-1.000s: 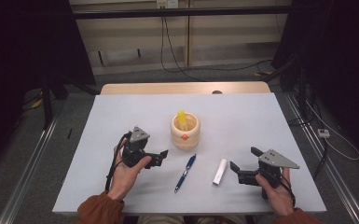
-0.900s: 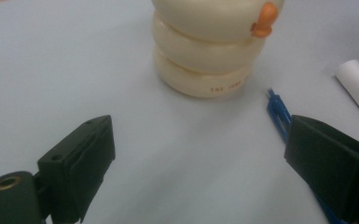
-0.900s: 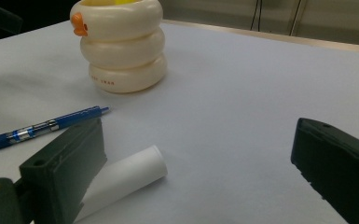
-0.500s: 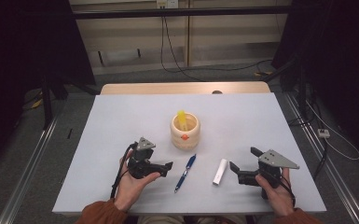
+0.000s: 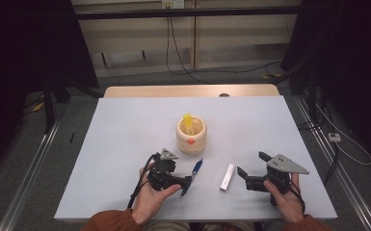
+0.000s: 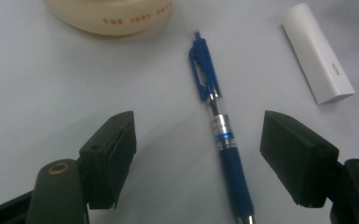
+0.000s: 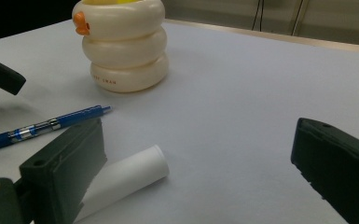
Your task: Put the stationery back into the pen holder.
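white table (image 5: 125, 144), one blue pen (image 6: 217, 126) between closing left gripper (image 6: 198, 154), one eraser (image 5: 227, 177), right gripper (image 5: 250, 169) wide

We see the table (image 5: 125, 144) mid-frame. Cup (image 5: 191, 135) at centre, pen (image 5: 193, 174) just below it, cap (image 5: 227, 177) right of pen. Left gripper (image 5: 187, 183) straddles the pen's lower end, no contact; right gripper (image 5: 243, 169) sits right of cap.

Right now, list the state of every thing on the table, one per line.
Left gripper: open, jaws astride the pen and just been closing, pads not touching it.
Right gripper: open, holding nothing.
Blue pen: lying flat on the table.
White tube: lying on its side.
Duck-shaped holder: upright, a yellow thing standing inside.
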`<action>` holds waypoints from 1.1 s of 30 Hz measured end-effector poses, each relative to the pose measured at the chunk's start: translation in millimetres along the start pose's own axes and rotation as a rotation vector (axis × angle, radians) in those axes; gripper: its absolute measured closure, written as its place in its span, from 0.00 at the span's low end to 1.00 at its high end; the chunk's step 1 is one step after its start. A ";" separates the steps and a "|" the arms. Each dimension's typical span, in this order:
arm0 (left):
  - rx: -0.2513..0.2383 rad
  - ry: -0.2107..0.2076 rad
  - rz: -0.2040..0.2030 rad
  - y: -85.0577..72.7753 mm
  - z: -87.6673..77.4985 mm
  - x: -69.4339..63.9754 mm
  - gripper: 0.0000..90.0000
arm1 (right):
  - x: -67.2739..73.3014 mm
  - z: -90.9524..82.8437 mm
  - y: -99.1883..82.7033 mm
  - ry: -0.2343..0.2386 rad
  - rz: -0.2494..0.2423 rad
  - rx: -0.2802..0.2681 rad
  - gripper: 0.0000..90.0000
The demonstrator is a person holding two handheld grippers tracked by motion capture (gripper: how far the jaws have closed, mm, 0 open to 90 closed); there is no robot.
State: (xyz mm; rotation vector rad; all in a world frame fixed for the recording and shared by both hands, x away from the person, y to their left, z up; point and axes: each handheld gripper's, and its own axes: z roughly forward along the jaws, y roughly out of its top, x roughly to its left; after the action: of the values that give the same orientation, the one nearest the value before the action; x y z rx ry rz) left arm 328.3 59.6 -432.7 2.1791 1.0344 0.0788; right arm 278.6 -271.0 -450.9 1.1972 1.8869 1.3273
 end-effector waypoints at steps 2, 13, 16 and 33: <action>0.011 -0.010 0.002 -0.3 4.0 -5.9 0.34 | 0.0 -0.1 0.0 0.000 0.001 0.000 0.03; 0.030 -0.003 0.025 -5.1 11.4 -19.0 0.61 | 0.3 -0.3 -0.1 0.001 0.000 0.001 0.03; 0.041 0.017 0.031 -6.4 13.4 -20.7 0.62 | 0.1 -0.2 -0.1 0.000 0.001 0.001 0.03; 0.059 0.077 0.034 -10.7 13.6 -27.8 0.84 | 0.2 0.1 -0.1 -0.001 0.001 0.001 0.03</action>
State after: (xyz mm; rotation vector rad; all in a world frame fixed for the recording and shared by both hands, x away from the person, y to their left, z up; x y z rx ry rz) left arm 307.0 36.9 -443.0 2.2632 1.0544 0.1504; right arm 278.6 -270.8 -451.0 1.1996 1.8865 1.3265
